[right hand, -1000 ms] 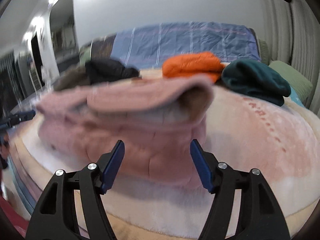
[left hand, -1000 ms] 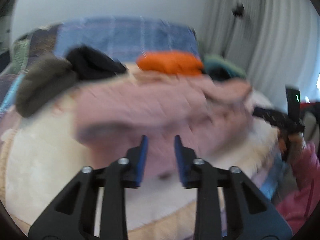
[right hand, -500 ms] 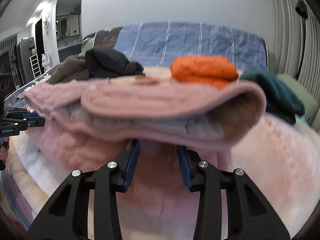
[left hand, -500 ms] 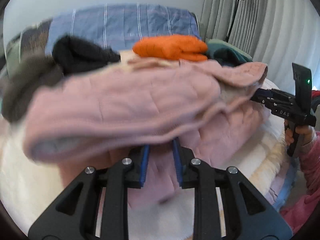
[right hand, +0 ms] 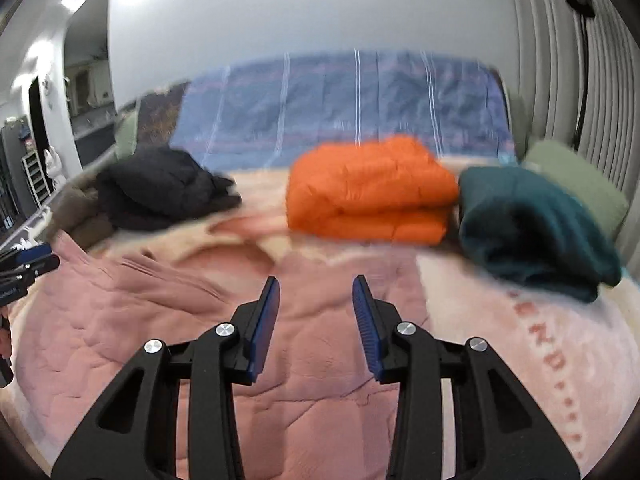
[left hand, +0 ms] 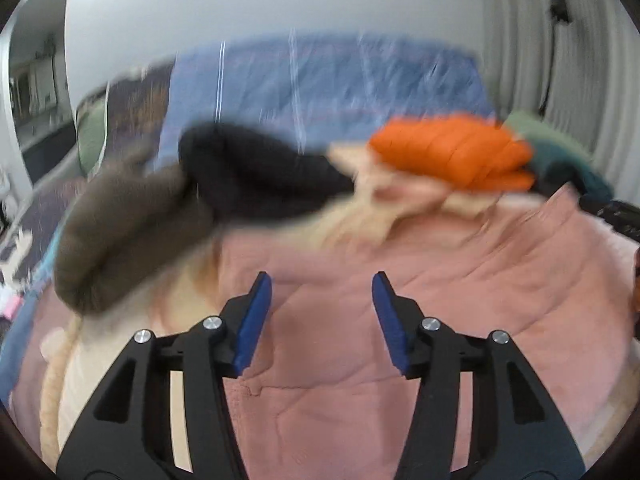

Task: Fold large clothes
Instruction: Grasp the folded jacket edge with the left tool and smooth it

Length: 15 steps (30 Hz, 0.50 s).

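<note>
A pink quilted garment (left hand: 360,320) lies folded flat on the bed; it also shows in the right wrist view (right hand: 168,320). My left gripper (left hand: 320,316) is open and empty just above its left part. My right gripper (right hand: 314,316) is open and empty above its right part. The left gripper's tips (right hand: 28,260) show at the left edge of the right wrist view. Part of the right gripper (left hand: 620,216) shows at the right edge of the left wrist view.
Folded orange jacket (right hand: 368,192), dark teal garment (right hand: 528,228), black garment (right hand: 160,188) and brown garment (left hand: 120,232) lie at the back of the bed. A blue striped cover (right hand: 340,108) stands behind. Curtains (right hand: 560,60) are at right, a doorway (right hand: 80,80) at left.
Both grippers held the pink garment's lifted edge half a second ago. They have let go and opened, and the garment now lies flat folded over.
</note>
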Each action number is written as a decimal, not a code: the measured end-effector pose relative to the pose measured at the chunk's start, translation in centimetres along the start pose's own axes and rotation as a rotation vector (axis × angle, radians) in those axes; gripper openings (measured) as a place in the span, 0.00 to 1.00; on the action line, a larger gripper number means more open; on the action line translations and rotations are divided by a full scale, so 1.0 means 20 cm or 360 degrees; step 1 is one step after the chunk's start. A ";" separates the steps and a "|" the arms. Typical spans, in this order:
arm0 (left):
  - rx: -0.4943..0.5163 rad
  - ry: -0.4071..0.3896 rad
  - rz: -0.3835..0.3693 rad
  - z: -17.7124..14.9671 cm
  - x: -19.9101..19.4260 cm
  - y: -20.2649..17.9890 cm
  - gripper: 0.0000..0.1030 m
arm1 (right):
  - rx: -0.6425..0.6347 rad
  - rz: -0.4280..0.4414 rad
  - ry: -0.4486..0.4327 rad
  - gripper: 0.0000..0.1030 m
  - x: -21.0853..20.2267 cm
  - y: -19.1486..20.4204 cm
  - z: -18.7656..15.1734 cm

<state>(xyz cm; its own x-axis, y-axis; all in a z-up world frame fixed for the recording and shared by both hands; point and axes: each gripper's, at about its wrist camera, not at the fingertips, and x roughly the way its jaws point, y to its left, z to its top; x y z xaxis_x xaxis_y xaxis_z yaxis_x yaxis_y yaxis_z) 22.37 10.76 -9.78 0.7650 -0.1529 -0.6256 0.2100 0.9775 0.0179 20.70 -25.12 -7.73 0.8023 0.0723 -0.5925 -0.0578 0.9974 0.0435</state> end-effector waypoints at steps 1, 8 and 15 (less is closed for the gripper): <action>-0.0009 0.0069 0.0017 -0.04 0.07 0.02 0.55 | 0.0009 -0.0015 0.0053 0.39 0.05 -0.01 -0.02; -0.0003 -0.0033 0.0011 -0.11 0.02 0.05 0.58 | 0.0160 0.0096 0.0052 0.47 0.09 -0.10 -0.06; -0.0216 -0.0008 -0.0009 -0.09 0.03 0.25 0.72 | 0.0182 0.0051 0.0149 0.77 0.09 -0.21 -0.03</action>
<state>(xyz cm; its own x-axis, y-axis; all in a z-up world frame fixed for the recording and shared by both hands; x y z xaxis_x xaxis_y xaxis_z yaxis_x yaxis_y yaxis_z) 22.78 15.75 -11.41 0.7674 -0.1589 -0.6212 0.1303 0.9872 -0.0916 22.08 -29.24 -9.47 0.7420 0.1091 -0.6615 -0.0101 0.9884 0.1518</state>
